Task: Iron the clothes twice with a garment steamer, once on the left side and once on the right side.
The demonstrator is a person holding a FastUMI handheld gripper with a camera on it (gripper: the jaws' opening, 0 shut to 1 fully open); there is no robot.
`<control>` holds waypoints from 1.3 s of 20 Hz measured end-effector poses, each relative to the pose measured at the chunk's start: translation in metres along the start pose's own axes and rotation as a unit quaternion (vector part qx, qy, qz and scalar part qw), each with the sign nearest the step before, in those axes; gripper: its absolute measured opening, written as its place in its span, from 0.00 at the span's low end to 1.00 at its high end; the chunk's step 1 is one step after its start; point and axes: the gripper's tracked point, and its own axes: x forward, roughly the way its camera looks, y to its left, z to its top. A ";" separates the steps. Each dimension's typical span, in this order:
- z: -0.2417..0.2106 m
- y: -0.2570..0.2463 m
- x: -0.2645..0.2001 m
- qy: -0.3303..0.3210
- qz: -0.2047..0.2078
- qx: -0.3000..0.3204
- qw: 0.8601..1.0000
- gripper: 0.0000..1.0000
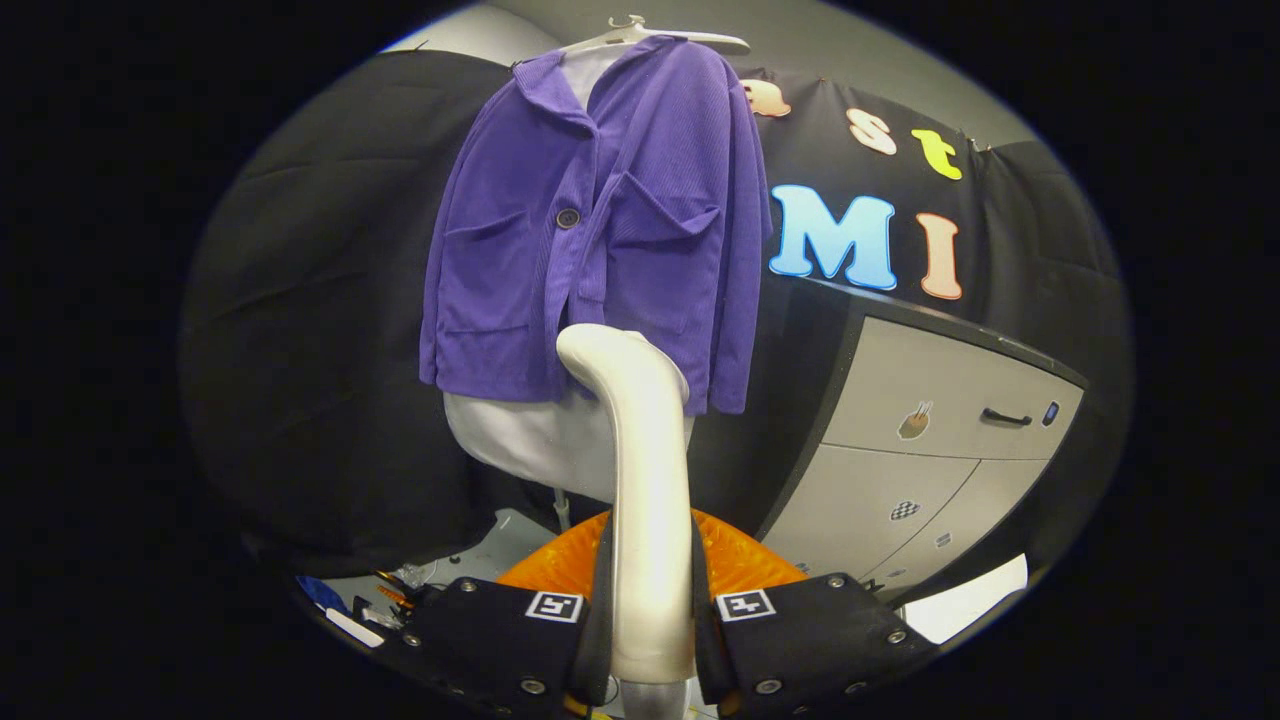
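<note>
A purple button-up jacket hangs on a white hanger over a pale ironing form, straight ahead of me. My gripper is shut on the white garment steamer, both fingers pressing its handle. The steamer rises upright between the fingers, and its curved head sits in front of the jacket's lower hem, near the middle. Whether the head touches the cloth cannot be told.
A grey drawer cabinet with a dark handle stands to the right of the jacket. An orange round object lies just beyond my fingers. Small clutter lies on the floor to the lower left.
</note>
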 end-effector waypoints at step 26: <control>0.373 0.082 -0.027 -0.283 0.069 0.000 0.957 0.34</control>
